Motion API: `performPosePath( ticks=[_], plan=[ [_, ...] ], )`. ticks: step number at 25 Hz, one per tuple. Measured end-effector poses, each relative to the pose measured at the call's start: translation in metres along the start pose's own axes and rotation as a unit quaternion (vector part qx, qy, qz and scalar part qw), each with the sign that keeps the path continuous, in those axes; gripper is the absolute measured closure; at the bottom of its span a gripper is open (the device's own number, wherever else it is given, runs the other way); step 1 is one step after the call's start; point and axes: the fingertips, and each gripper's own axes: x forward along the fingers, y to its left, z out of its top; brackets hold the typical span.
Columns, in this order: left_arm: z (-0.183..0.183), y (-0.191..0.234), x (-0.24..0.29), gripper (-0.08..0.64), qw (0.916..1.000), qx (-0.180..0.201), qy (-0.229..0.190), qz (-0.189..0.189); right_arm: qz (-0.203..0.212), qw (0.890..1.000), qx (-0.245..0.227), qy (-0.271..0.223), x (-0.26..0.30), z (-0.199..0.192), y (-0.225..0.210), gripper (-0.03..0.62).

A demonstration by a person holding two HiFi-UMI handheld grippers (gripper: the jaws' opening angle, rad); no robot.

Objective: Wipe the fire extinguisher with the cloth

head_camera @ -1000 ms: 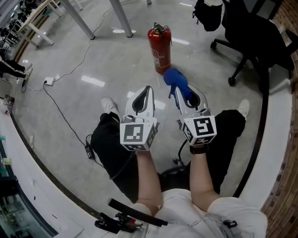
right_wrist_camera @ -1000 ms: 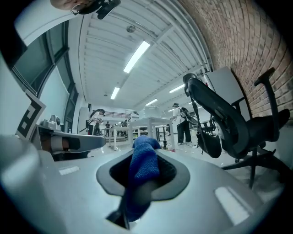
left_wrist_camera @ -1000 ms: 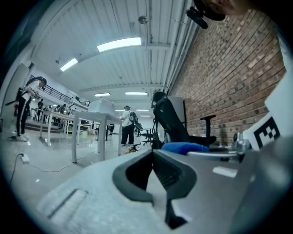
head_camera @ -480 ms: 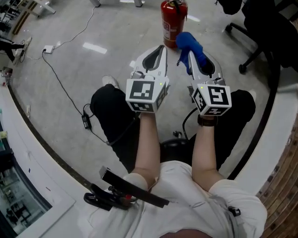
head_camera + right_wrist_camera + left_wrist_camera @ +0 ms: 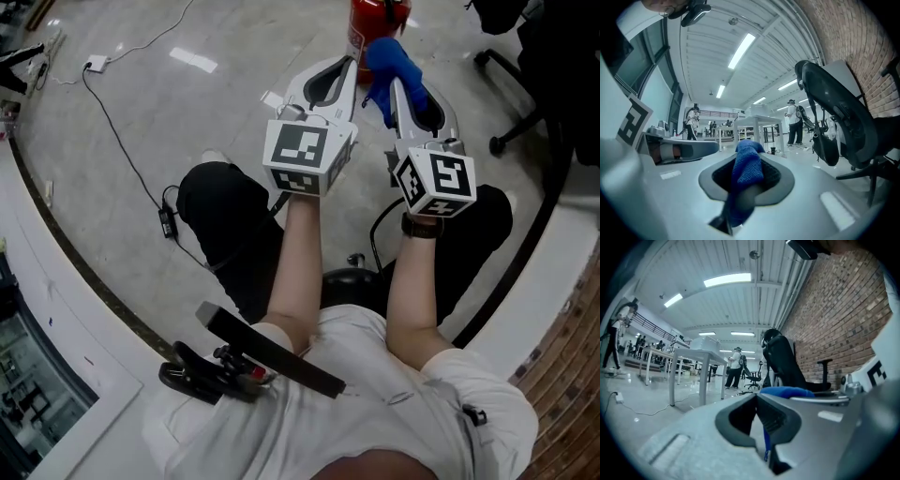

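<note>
The right tool (image 5: 747,174) is pinching a blue knitted cloth (image 5: 392,58), which bunches up past its tips. Beside it, the left tool (image 5: 757,401) has its jaws pressed together with nothing between them. Both are held up over the person's black-trousered knees (image 5: 220,211).

Just beyond the tips a red fire extinguisher (image 5: 362,26) stands upright on the glossy grey floor (image 5: 206,112). In the head view the cloth covers part of its lower right side.

A black wheeled office chair (image 5: 548,66) stands off to the right of it, apart, by a red brick wall (image 5: 843,310). To the left, a thin black cable (image 5: 114,145) trails across the floor from a white plug block (image 5: 95,64). Farther off are a white-legged table (image 5: 675,376) and people standing (image 5: 736,369).
</note>
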Motion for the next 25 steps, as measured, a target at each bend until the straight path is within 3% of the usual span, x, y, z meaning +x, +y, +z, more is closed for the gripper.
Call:
performPosePath(
  ticks=[6, 13, 19, 25],
  plan=[
    [0.006, 0.015, 0.029, 0.558, 0.9999, -0.003, -0.009, -0.012, 0.005, 1.000, -0.012, 0.010, 0.032, -0.002, -0.010, 0.514],
    [0.053, 0.053, 0.081, 0.557, 0.9984, 0.028, -0.041, -0.027, -0.022, 0.999, -0.012, -0.039, 0.096, 0.039, -0.046, 0.514],
    [0.083, 0.079, 0.114, 0.557, 0.9963, 0.060, -0.058, -0.019, -0.027, 0.997, -0.016, -0.065, 0.137, 0.073, -0.065, 0.514],
    [0.073, 0.103, 0.135, 0.558, 0.9969, 0.042, -0.059, -0.030, -0.041, 0.997, -0.019, -0.068, 0.165, 0.066, -0.075, 0.512]
  ],
)
